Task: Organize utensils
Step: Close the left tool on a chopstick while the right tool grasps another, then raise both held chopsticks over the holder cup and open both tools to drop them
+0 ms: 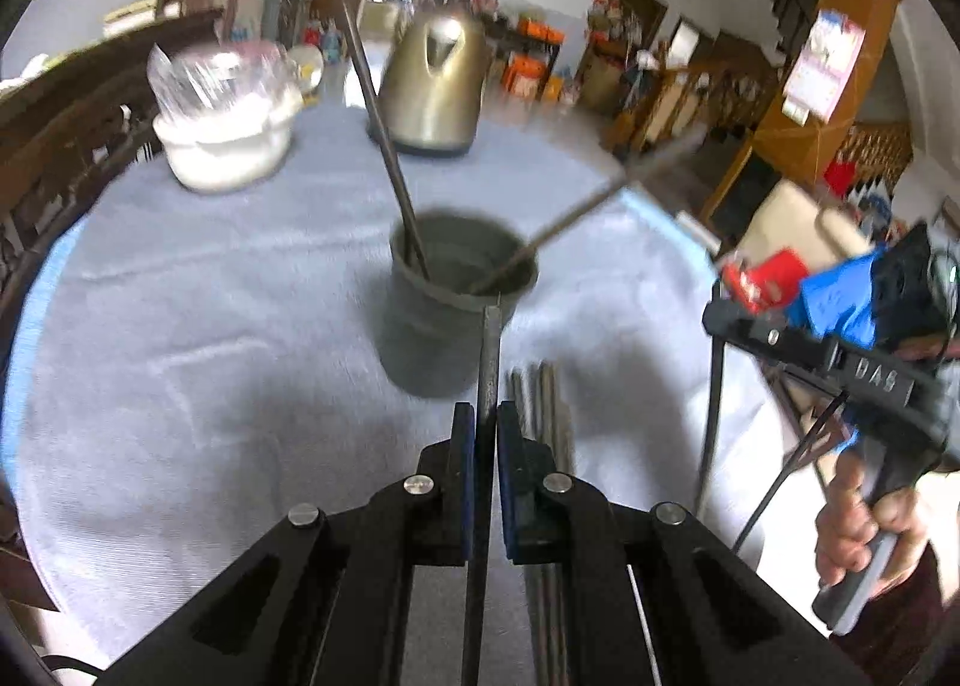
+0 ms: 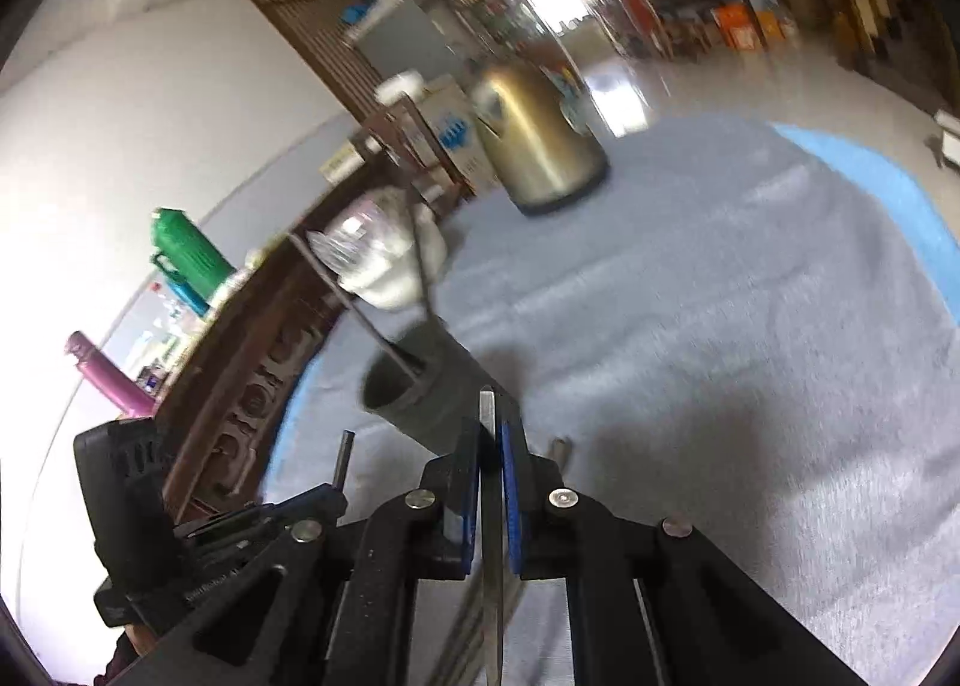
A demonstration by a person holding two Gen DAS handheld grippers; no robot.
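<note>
Left gripper [image 1: 486, 434] and right gripper [image 2: 492, 446] each clenching one chopstick [image 1: 489, 350]; aiming tips squarely over grey holder [image 1: 456, 296].

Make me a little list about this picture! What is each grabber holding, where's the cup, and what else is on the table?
left gripper: shut on a chopstick
right gripper: shut on a thin metal utensil
holder cup: dark, upright, two chopsticks leaning inside
spare chopsticks: lying on the cloth beside the cup
table: grey-blue cloth
also there: gold kettle, white bowl
</note>
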